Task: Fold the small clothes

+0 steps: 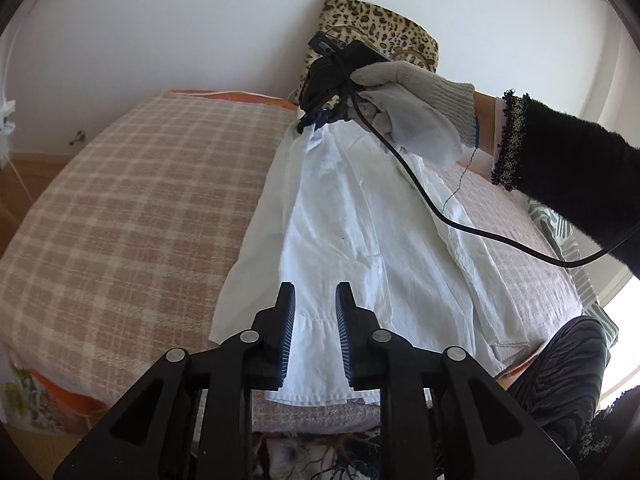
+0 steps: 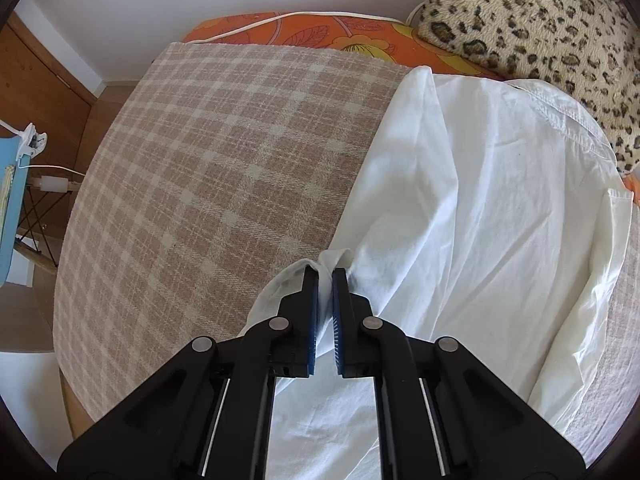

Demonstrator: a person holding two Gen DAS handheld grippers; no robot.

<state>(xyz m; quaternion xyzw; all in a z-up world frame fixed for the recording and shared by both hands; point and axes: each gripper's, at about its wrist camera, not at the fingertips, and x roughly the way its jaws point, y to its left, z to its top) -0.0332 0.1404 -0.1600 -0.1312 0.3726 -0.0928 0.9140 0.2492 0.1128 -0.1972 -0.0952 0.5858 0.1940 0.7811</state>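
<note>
A white garment (image 1: 360,216) lies stretched along a bed covered by a pink plaid blanket (image 1: 132,208). My left gripper (image 1: 316,292) is open, its fingers either side of the garment's near gathered hem, just above it. My right gripper (image 1: 308,122), held by a gloved hand (image 1: 404,108), is shut on the garment's far end and lifts it. In the right wrist view the right gripper (image 2: 326,274) pinches a bunched fold of the white garment (image 2: 472,208) above the plaid blanket (image 2: 224,184).
A leopard-print pillow (image 2: 540,20) lies at the bed's head by the white wall. An orange floral sheet (image 2: 304,32) shows under the blanket. A black cable (image 1: 440,212) hangs across the garment. A blue chair (image 2: 10,216) stands left of the bed.
</note>
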